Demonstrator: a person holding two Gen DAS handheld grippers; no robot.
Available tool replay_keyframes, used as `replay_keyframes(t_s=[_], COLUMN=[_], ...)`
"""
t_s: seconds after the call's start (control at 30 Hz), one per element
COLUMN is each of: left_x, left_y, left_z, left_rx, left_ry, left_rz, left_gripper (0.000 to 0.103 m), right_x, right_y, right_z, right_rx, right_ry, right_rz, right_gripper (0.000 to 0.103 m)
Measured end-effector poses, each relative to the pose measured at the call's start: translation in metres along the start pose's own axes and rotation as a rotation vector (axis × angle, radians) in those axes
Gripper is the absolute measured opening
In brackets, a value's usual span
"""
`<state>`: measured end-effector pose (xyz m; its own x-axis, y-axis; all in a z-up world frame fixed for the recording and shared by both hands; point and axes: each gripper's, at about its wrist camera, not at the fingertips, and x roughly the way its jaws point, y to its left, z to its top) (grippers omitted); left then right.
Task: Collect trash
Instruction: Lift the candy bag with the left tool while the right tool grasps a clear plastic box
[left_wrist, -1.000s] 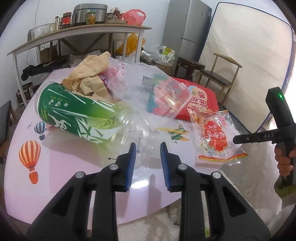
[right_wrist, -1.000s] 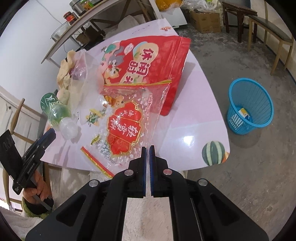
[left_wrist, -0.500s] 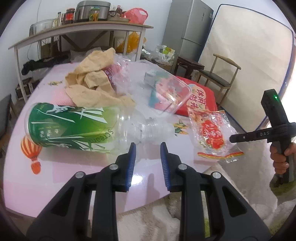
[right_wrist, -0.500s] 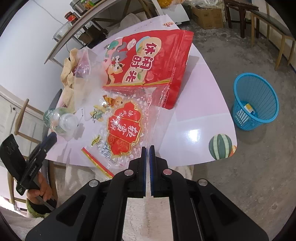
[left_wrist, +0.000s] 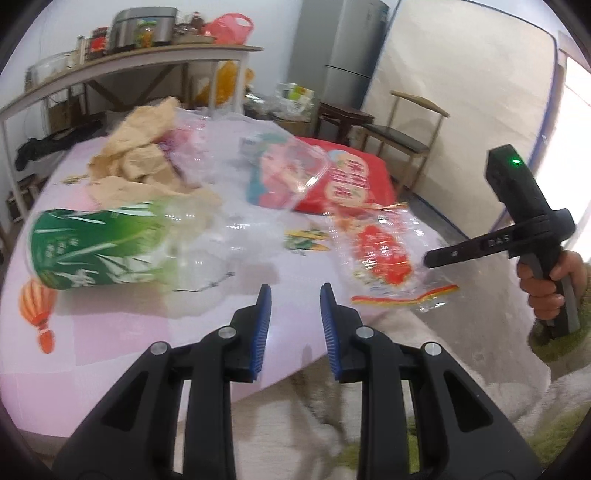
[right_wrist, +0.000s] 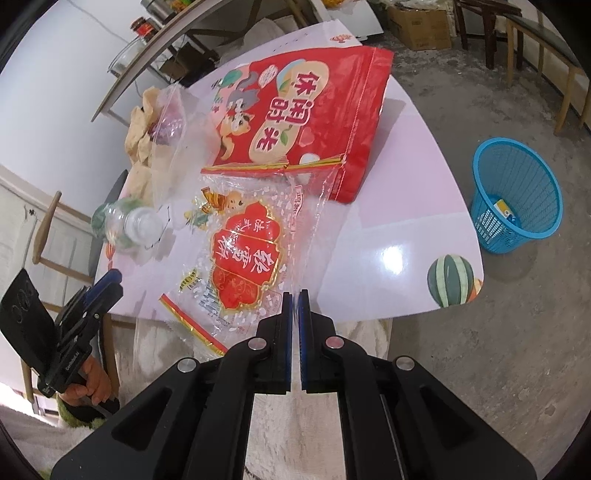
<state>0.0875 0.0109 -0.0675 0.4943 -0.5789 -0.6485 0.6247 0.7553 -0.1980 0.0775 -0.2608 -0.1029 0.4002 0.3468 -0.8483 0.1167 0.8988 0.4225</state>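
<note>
On the pink table (left_wrist: 110, 350) lies a clear plastic bottle (left_wrist: 99, 247) with a green label, neck pointing right. My left gripper (left_wrist: 294, 295) stands open just short of that neck, with nothing between its blue pads. A clear snack wrapper (right_wrist: 243, 254) with a red label hangs over the table's near edge. My right gripper (right_wrist: 295, 293) is shut on the wrapper's near corner. Behind the wrapper lies a big red snack bag (right_wrist: 303, 99). The blue waste basket (right_wrist: 517, 192) stands on the floor to the right of the table.
Crumpled brown paper (left_wrist: 140, 162) and a clear plastic tray (left_wrist: 288, 173) lie further back on the table. A wooden chair (left_wrist: 406, 136), a fridge and a cluttered shelf table stand beyond. The basket holds a small item. Bare concrete floor surrounds it.
In the left wrist view the bottle now lies more crosswise and its neck is further from my left fingertips. My right gripper and the wrapper have kept still.
</note>
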Motion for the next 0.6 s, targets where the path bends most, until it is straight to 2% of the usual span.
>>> replay_keyframes(t_s=[0.13, 0.33, 0.6], left_x=[0.012, 0.029, 0.046], left_y=[-0.006, -0.016, -0.028], left_z=[0.004, 0.011, 0.008], left_rx=[-0.022, -0.012, 0.002], left_ry=[0.037, 0.079, 0.124], left_rz=[-0.066, -0.090, -0.074], left_gripper=[0.029, 0.031, 0.031], right_x=[0.001, 0.007, 0.008], right_y=[0.007, 0.008, 0.003], right_z=[-0.004, -0.005, -0.006], right_rx=[-0.053, -0.074, -0.049], right_ry=[0.024, 0.037, 0.026], right_rz=[-0.017, -0.040, 0.001], right_gripper=[0.003, 0.004, 0.004])
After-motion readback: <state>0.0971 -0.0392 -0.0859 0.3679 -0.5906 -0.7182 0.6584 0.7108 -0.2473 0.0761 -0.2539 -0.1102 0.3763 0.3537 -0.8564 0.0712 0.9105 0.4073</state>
